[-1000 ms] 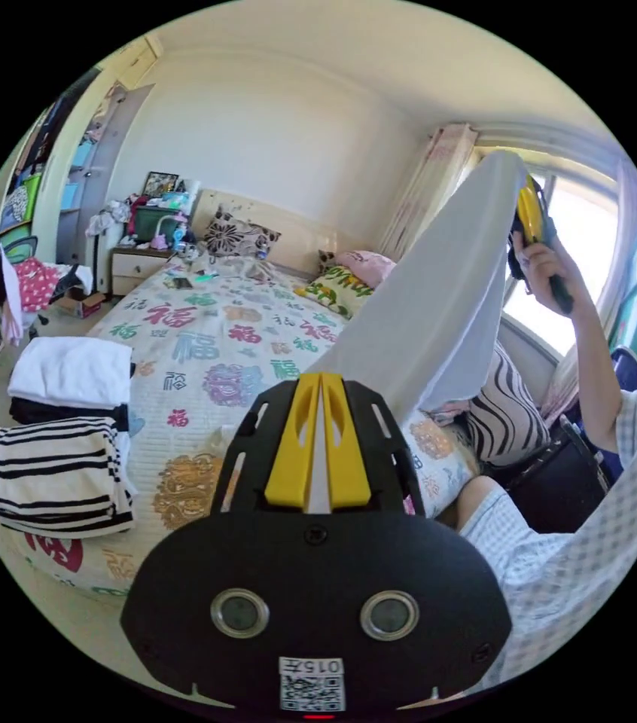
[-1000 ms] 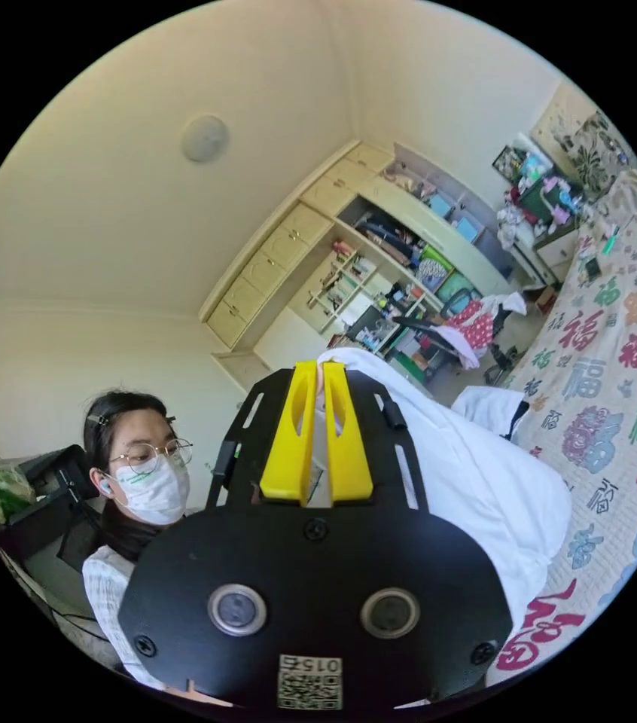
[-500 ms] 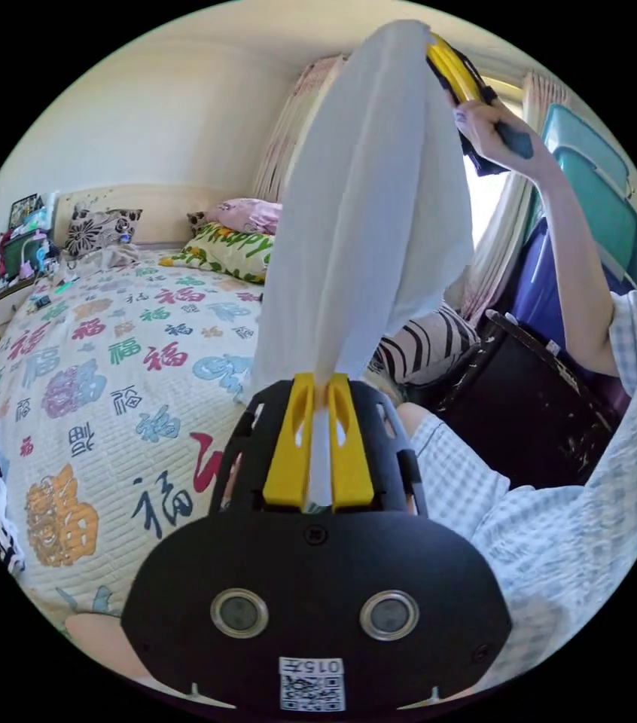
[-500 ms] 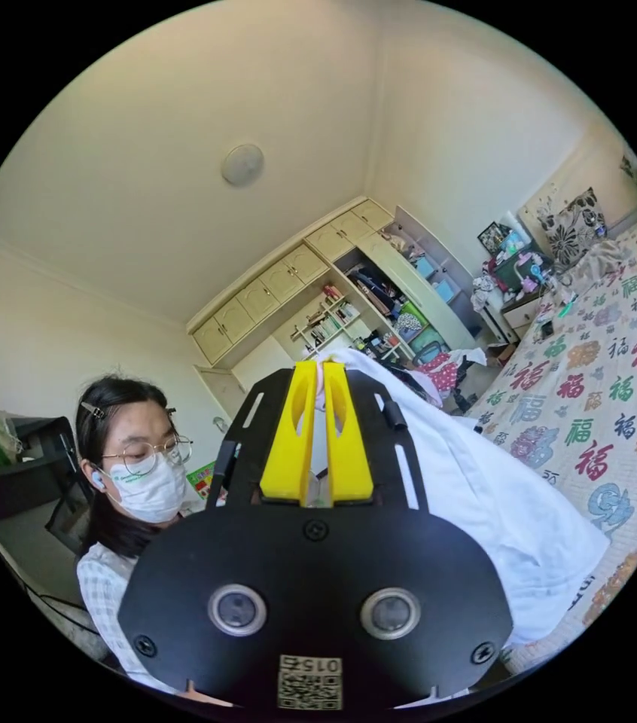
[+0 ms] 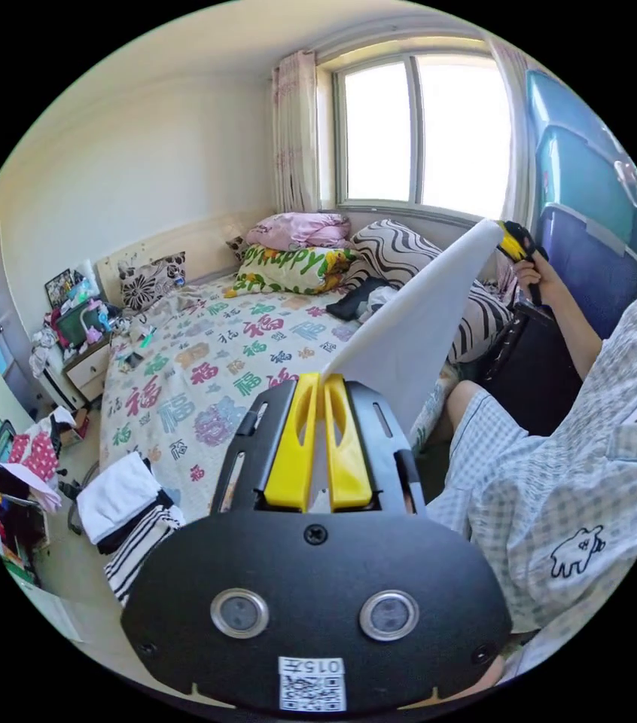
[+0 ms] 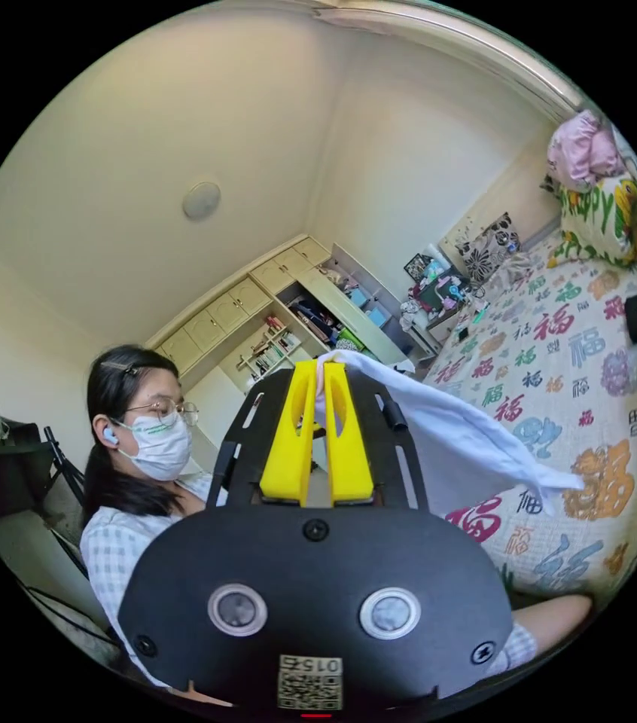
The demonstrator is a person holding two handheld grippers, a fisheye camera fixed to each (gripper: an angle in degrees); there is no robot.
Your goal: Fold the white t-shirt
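Observation:
The white t-shirt (image 5: pixel 420 320) hangs in the air, stretched between both grippers above the near edge of the bed. My left gripper (image 5: pixel 324 382) is shut on one end of it, cloth pinched between the yellow jaws. The right gripper (image 5: pixel 511 242) shows at the far end of the shirt in the left gripper view, held in a hand. In the right gripper view, my right gripper (image 6: pixel 321 373) is shut on the t-shirt (image 6: pixel 469 448), which drapes away to the right over the bed.
The bed (image 5: pixel 205 369) has a patterned quilt, with pillows (image 5: pixel 292 267) near the window. Folded clothes (image 5: pixel 126 508) are stacked at its near left corner. The person (image 5: pixel 574 482) sits at the right in a checked outfit. Shelves and cupboards (image 6: pixel 296 316) line the far wall.
Both hands have swung and the views have turned. The shirt, held steeply upward half a second ago, now stretches lower and flatter between the grippers. Both grips are unchanged.

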